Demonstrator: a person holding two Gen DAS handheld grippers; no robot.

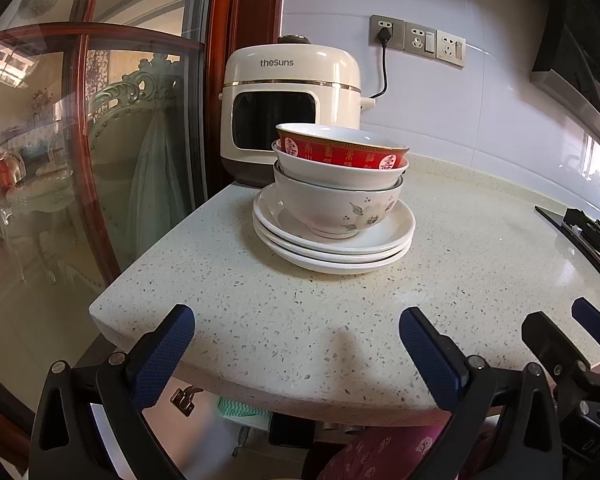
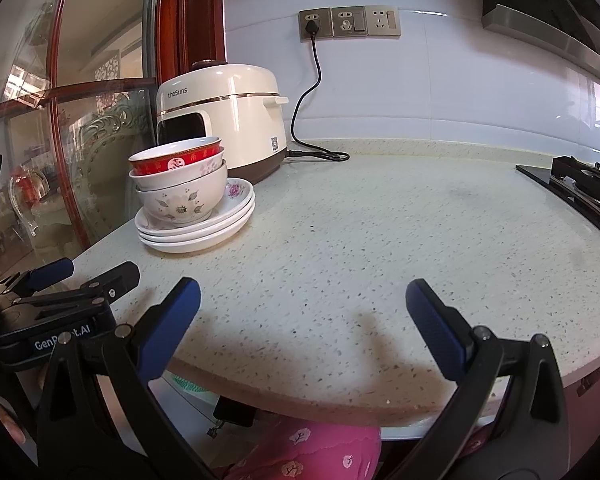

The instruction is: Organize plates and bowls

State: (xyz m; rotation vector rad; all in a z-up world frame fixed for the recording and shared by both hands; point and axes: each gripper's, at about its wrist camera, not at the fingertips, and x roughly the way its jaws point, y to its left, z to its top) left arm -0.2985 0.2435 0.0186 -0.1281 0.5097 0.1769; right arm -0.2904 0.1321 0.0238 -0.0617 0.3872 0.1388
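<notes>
Three white plates are stacked on the speckled counter, in front of a rice cooker. On them stand three nested bowls: a leaf-patterned white bowl at the bottom, a white bowl in the middle, a red bowl on top. The stack also shows in the right wrist view, plates and bowls. My left gripper is open and empty near the counter's front edge, well short of the stack. My right gripper is open and empty, to the right of the left gripper.
A cream rice cooker stands behind the stack, its cord plugged into wall sockets. A gas hob sits at the right. A glass door with a wooden frame bounds the left side.
</notes>
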